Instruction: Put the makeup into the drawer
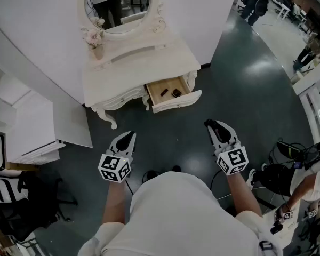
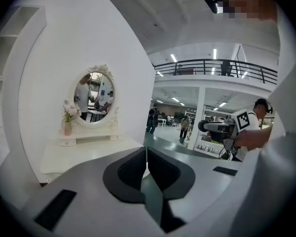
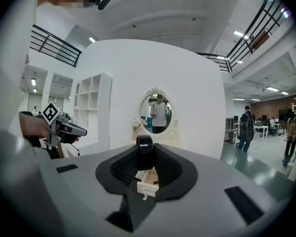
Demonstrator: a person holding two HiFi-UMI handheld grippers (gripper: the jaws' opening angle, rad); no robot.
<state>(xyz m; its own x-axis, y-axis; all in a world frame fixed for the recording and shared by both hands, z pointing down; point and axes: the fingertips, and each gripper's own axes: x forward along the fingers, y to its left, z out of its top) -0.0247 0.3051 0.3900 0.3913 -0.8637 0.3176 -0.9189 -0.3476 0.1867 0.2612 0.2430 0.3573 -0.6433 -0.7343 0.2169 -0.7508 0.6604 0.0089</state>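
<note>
Currently right gripper [image 1: 210, 125] clamps black makeup item [image 3: 144, 147].

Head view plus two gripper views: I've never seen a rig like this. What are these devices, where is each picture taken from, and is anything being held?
A person holds a hand-held gripper in each hand; no robot arm. The head view looks down from the person's head on the left gripper, the right gripper and a white dressing table, whose drawer stands open with two small dark items inside. The other two pictures come from cameras riding on each gripper, looking along its tongs. The left tongs are shut, empty; the right tongs pinch a small dark round item, probably makeup.
</note>
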